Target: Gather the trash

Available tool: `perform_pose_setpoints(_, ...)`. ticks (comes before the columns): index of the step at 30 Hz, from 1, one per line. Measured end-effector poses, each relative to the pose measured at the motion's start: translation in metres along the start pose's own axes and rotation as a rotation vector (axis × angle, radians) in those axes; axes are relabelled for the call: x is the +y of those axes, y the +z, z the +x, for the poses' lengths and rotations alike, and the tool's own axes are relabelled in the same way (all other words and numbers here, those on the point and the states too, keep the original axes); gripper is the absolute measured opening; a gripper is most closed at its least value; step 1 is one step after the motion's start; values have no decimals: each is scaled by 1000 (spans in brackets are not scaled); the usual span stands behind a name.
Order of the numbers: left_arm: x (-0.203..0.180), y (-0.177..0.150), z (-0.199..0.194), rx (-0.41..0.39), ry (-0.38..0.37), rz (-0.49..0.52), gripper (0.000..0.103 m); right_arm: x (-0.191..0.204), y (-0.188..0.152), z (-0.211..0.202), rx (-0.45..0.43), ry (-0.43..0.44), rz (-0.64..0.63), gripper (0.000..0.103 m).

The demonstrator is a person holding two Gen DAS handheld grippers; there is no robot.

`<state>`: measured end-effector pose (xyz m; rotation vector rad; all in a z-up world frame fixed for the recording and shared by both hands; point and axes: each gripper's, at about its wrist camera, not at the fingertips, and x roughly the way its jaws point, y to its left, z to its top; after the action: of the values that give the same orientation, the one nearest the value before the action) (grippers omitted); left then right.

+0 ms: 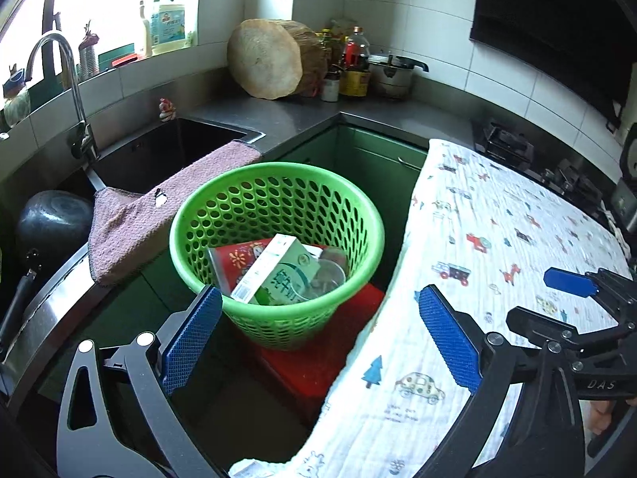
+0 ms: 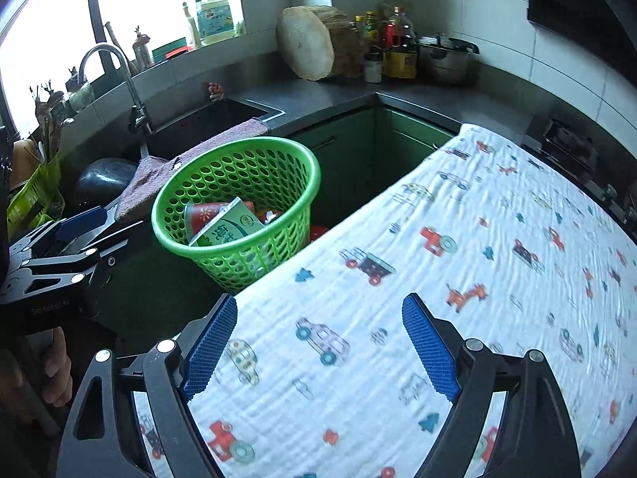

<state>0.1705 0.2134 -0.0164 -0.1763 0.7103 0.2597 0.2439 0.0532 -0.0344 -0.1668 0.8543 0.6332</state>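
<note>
Both tools, left tool (image 1: 318, 338) and right tool (image 2: 318, 346), stand apart and empty; trash carton (image 1: 278, 275) lies in green basket (image 1: 191, 215), frame centre, nearer the left tool.

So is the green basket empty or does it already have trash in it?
Not empty. The green basket stands upright with a red cup, a green-and-white carton and a clear plastic piece inside, well below its rim.
</note>
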Motion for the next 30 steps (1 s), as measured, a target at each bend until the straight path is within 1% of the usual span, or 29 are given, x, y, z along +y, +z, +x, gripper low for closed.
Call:
perform_pose_setpoints(5, -30, -19, -16, -14, -39, 41, 98, -26, -29, -34, -16, -11, 98, 85)
perform_pose_setpoints(13, -67, -46, -36, -7, -83, 99, 98, -40, -76, -84, -83, -107, 106, 89)
perform_pose_setpoints(18, -84, -61, -45, -11, -86, 128, 98, -40, -103, -104, -109, -184, 91, 90)
perform_pose_setpoints(22, -93, -67, -52, -15, -93, 136, 98, -44, -127, -115, -114, -234, 106, 90)
perform_pose_setpoints(25, -100, -71, -60, -31, -96, 145, 98, -47, -143, -121, -114, -257, 120, 91)
perform_pose_setpoints(28, -106, -74, -65, -31, -80, 149, 98, -51, -156, -127, -116, -268, 143, 91)
perform_pose_setpoints(30, -110, -77, -71, -38, -89, 156, 98, -54, -162, -132, -123, -270, 157, 91)
